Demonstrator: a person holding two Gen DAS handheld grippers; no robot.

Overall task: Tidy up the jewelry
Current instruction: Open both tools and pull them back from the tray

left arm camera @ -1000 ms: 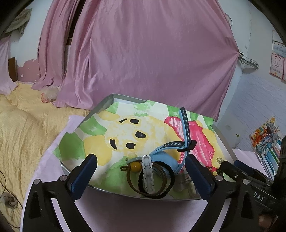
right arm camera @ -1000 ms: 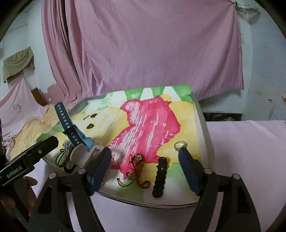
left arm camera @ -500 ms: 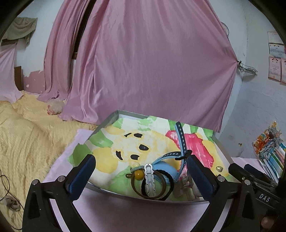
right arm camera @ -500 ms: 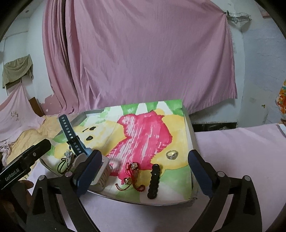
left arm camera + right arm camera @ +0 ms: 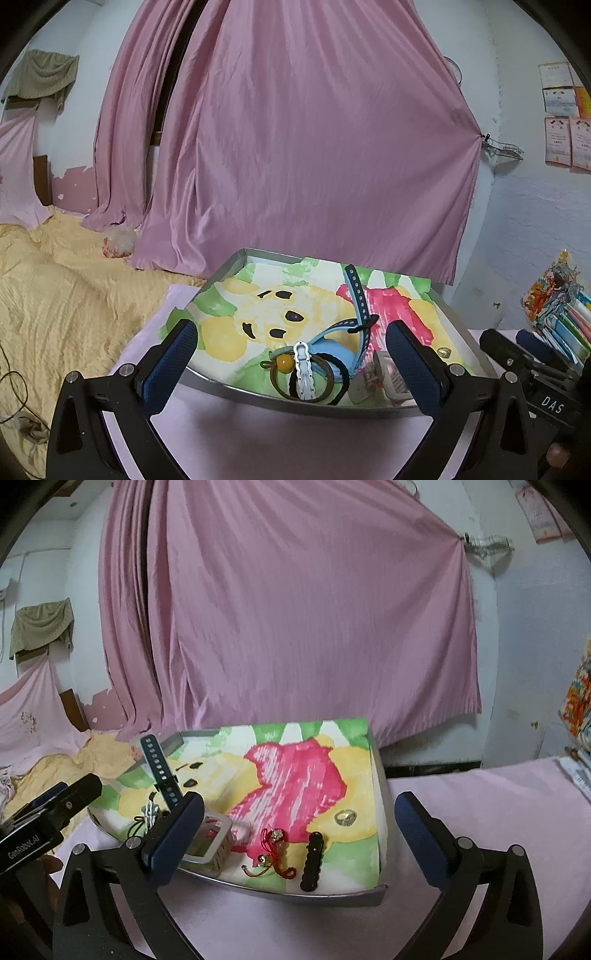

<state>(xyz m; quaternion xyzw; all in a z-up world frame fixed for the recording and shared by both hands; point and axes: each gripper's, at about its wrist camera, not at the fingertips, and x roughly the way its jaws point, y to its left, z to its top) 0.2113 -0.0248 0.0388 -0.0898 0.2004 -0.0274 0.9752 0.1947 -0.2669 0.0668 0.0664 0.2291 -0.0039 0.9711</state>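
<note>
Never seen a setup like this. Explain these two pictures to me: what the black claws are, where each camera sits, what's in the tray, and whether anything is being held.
No robot here: a person holds a two-finger gripper in each hand, with a fisheye camera on each looking out along its blue-padded fingers. One picture is from the left gripper, the other from the right gripper. Both are open, holding nothing, and hover at the near edge of a metal tray lined with a painted cloth. In the tray lie a blue watch, a white hair clip over dark hair ties, a small square box, a red cord charm, a black clip and a ring.
</note>
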